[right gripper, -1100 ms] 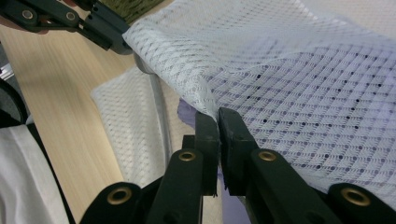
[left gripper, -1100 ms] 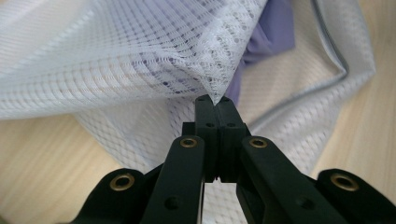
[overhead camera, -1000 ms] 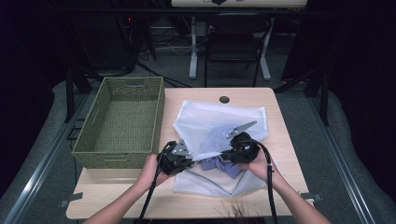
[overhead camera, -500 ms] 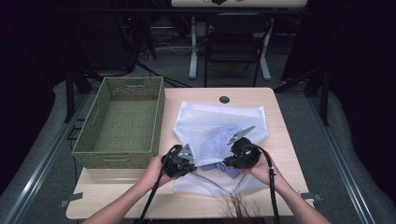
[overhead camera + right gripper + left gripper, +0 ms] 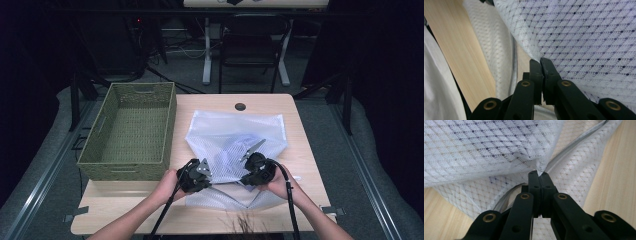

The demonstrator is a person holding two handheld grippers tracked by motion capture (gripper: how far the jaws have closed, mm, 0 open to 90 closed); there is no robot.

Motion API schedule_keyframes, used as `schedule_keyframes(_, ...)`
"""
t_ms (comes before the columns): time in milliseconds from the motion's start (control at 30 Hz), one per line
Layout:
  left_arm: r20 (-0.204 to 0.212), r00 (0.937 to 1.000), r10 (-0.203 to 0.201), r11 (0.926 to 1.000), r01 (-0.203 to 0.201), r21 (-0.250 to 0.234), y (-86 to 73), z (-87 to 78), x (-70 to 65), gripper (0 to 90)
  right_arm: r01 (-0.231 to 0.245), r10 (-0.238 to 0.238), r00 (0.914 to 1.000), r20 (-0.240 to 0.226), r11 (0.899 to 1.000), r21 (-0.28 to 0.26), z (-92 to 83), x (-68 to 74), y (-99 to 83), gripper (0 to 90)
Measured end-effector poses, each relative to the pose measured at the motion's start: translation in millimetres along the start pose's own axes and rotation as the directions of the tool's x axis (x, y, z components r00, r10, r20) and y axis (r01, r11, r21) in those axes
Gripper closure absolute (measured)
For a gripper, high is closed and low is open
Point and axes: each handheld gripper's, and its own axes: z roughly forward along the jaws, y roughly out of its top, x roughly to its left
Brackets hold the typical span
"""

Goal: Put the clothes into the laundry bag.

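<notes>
— What changed?
— I've drawn both grippers nearer me. My left gripper (image 5: 538,173) and right gripper (image 5: 541,61) each pinch the white mesh bag (image 5: 235,131) lying mid-table, jaws closed on its near edge.
— Nearby?
— The green woven basket (image 5: 129,131) just left; nothing blocks me.

The mesh bag (image 5: 235,140) is white, open-weave cloth. The table (image 5: 300,150) is pale matt wood. The basket (image 5: 130,130) at nine o'clock is rough green weave.
</notes>
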Motion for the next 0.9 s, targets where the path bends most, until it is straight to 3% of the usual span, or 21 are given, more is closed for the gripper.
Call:
schedule_keyframes(333,-0.01,0.9996,0.027,0.999,-0.027,0.034,-0.7,2.4,-0.6,90.0,0.006,-0.005,0.9998,-0.018,0.998,0.062,14.0,-1.9,-3.6,88.5)
schedule_keyframes(767,-0.018,0.998,0.06,0.9957,-0.059,0.071,0.4,11.6,-9.0,89.6,0.02,-0.018,0.9997,-0.015,0.987,0.162,37.5,-4.7,-8.2,88.5)
schedule_keyframes(900,-0.043,0.9972,0.062,0.9954,-0.058,0.076,-0.4,11.6,-9.3,82.1,0.022,-0.021,0.9997,-0.008,0.983,0.18,41.0,-5.6,-9.4,88.4)
